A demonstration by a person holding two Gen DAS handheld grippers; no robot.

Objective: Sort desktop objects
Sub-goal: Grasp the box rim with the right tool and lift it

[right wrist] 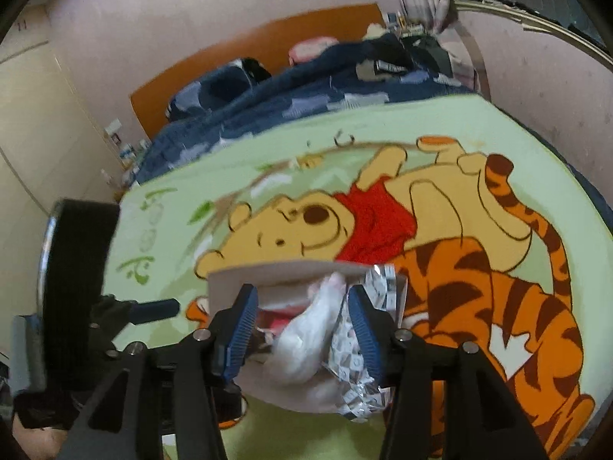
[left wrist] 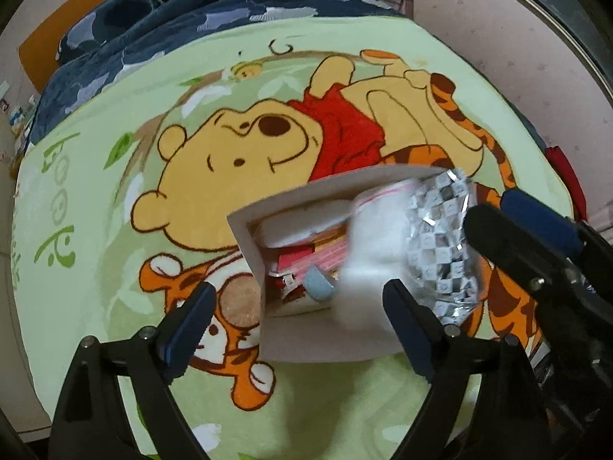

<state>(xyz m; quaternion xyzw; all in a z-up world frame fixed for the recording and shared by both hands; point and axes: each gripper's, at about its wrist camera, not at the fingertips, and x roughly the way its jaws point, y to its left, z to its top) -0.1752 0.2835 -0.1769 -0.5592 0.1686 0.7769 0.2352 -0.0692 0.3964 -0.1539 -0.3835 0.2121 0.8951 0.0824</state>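
Spread over a bed, a green cartoon blanket (left wrist: 115,306) carried an open box (left wrist: 245,230) already holding small items, and both grippers hung over it: the left gripper (left wrist: 299,306) gaped wide and empty, while the right gripper (right wrist: 304,306) stood part open around a white bag (right wrist: 306,337), with contact unclear. To land it well, the bag should probably clear the near wall before being let go. Only the left view showed the box's contents; only the right view showed a foil packet (right wrist: 352,368) at the box's right edge, beside that bag.
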